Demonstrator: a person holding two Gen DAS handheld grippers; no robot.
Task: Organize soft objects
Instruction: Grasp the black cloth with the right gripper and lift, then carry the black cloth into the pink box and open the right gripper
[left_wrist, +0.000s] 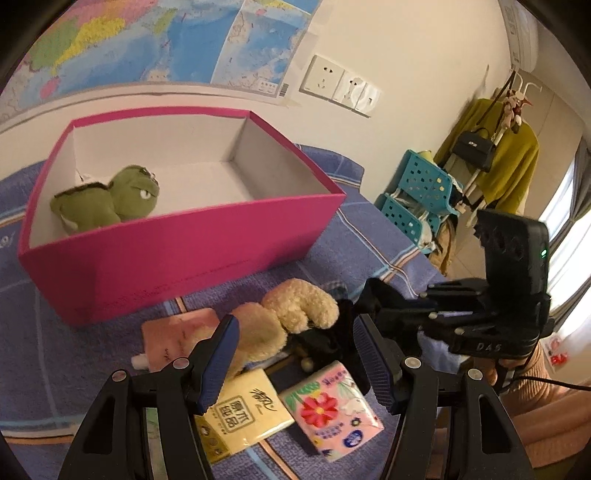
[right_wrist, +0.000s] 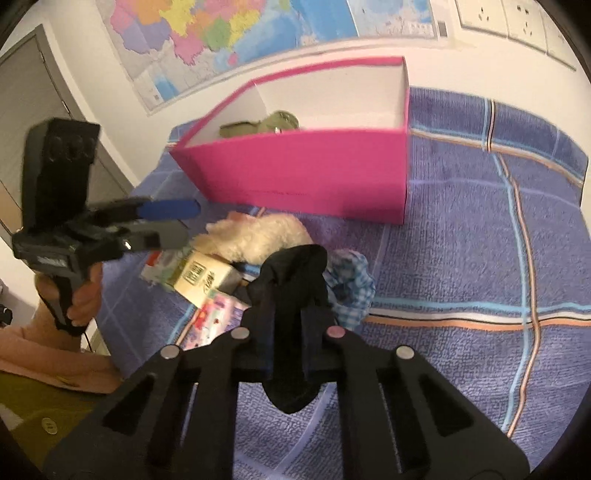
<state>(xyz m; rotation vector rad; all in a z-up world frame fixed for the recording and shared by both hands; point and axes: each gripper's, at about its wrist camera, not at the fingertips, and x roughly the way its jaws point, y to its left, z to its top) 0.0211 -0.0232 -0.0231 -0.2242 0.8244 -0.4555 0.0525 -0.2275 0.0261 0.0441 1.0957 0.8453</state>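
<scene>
Left wrist view first: the left tongs (left_wrist: 295, 363) fill the bottom centre of the frame, blue-padded fingers (left_wrist: 221, 363) spread wide apart with nothing between them. Below them on the blue plaid bed cover (left_wrist: 369, 229) lie a yellow tissue pack (left_wrist: 240, 413) and, just right of it, a pink floral tissue pack (left_wrist: 330, 404). A cream plush toy (left_wrist: 291, 314) sprawls at centre, touching a pink pouch (left_wrist: 177, 338) to its left. Upper left, the big pink box (left_wrist: 177, 254) stands open, and a green plush frog (left_wrist: 107, 201) sits in its left end. At right of frame the right tongs (left_wrist: 354, 306) come in, pinching a black cloth (left_wrist: 334, 332) beside the cream toy.

Right wrist view now: the right tongs (right_wrist: 290, 295) at bottom centre are clamped on the black cloth (right_wrist: 291, 280), which bunches up between the fingers and hangs down behind them. A blue checked cloth (right_wrist: 351, 291) lies just right of it, touching. The cream plush toy (right_wrist: 258, 238) lies beyond, the yellow tissue pack (right_wrist: 201, 278) to its lower left. The pink box (right_wrist: 314, 177) sits at upper centre, the frog (right_wrist: 258, 125) peeking over its wall. At left of frame, the left tongs (right_wrist: 173, 221) are held in a hand (right_wrist: 83, 295), fingers parted.
</scene>
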